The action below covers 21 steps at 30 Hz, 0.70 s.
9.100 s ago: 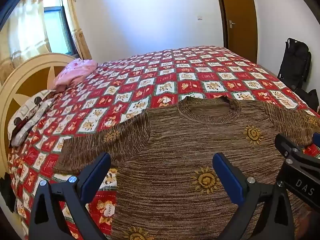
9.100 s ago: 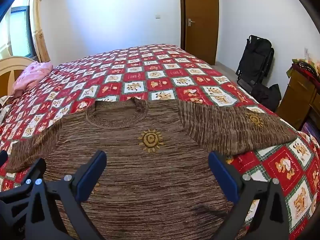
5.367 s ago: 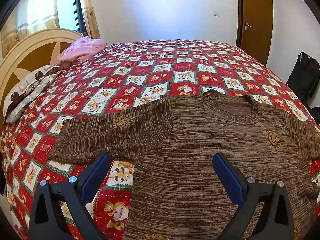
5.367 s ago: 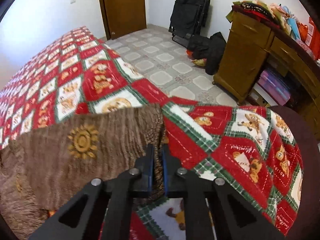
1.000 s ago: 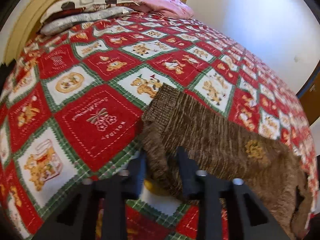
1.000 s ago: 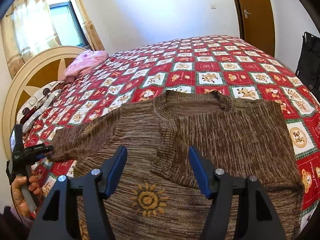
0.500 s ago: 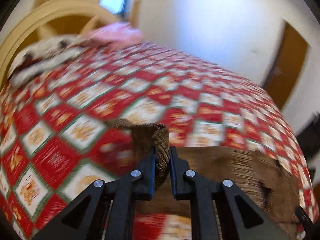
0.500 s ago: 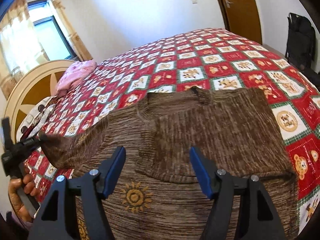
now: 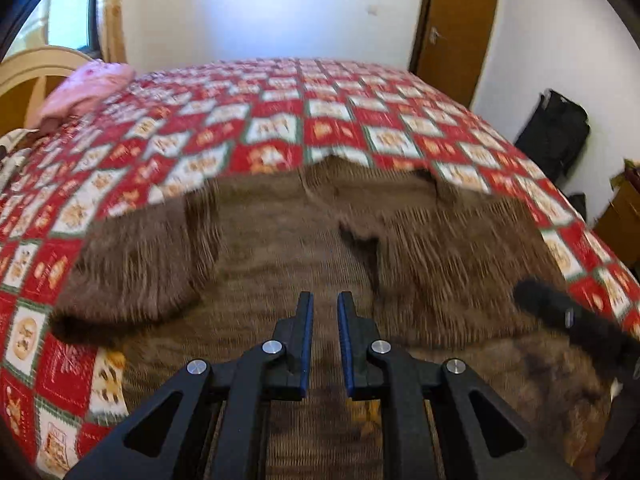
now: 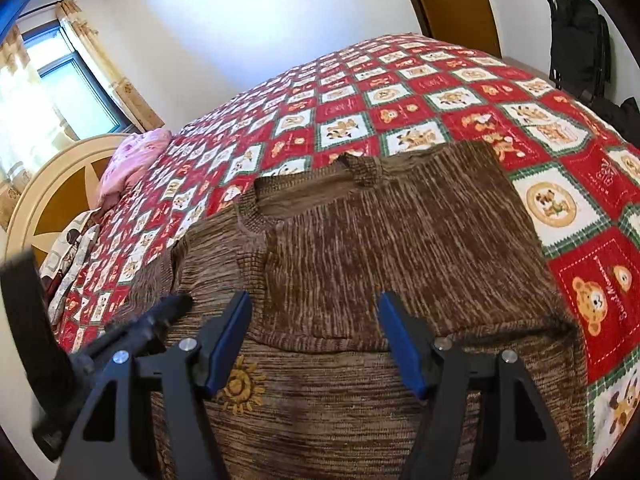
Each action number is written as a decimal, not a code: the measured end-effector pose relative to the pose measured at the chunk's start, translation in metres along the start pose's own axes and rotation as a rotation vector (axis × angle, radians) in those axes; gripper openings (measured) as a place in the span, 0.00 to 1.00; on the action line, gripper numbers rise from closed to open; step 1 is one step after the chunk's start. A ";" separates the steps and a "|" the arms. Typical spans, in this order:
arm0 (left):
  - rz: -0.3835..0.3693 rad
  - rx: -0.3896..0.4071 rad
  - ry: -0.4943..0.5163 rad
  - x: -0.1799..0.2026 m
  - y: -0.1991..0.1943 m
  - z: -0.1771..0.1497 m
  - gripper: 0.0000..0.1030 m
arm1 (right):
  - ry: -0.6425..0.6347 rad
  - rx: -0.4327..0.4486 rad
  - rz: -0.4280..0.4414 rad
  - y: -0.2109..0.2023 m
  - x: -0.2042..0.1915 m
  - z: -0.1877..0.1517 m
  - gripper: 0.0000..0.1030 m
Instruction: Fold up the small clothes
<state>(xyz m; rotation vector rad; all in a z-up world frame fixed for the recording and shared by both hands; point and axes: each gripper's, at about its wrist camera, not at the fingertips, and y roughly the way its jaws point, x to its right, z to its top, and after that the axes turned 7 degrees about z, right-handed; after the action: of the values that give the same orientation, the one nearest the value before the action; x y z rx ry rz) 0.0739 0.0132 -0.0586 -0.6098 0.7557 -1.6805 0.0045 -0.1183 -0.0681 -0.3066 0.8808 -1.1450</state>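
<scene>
My left hand-held gripper (image 9: 323, 308) hangs over the middle of the brown sweater (image 9: 280, 248), its blue-lined fingers (image 9: 306, 344) drawn close but with a narrow gap between them and nothing held; sweater cloth shows through the gap. This view is blurred, so fine detail is lost. My right hand-held gripper (image 10: 314, 304) is spread wide and released, its blue pads (image 10: 230, 344) apart above the lower part of the sweater (image 10: 400, 248).

The sweater lies flat on the bed (image 10: 400, 92), near its closest edge, on a red, white and green patchwork cover with bear pictures. Its neck opening (image 10: 304, 192) points toward the far side of the bed. The sleeve on the right side is folded in across the chest, its cuff (image 10: 364, 170) lying by the collar. The left sleeve (image 9: 132, 264) is bunched in toward the body; exactly how it lies I cannot tell through the blur. A yellow sun motif (image 10: 240, 386) shows on the body just below my right gripper's left finger.

In the right view my left gripper (image 10: 132, 332) appears as a dark blurred shape at the left edge of the sweater. A pink pillow (image 10: 132, 160) rests by the cream headboard (image 10: 44, 184). A brown door (image 9: 456, 28) and a black bag (image 9: 554, 132) stand beyond the bed.
</scene>
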 end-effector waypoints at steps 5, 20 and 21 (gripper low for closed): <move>0.015 -0.005 -0.075 -0.046 -0.024 -0.024 0.13 | -0.014 -0.036 0.077 0.006 -0.014 0.009 0.68; 0.326 -0.036 -0.432 -0.193 -0.038 -0.071 0.24 | -0.354 -0.280 0.235 0.178 -0.168 0.020 0.64; 0.333 -0.032 -0.428 -0.193 -0.036 -0.071 0.29 | -0.369 -0.288 0.195 0.189 -0.173 0.016 0.64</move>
<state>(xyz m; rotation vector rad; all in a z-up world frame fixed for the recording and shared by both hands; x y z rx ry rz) 0.0421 0.2189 -0.0798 -0.7872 0.5386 -1.1806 0.1184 0.1100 -0.0987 -0.6324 0.7270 -0.7478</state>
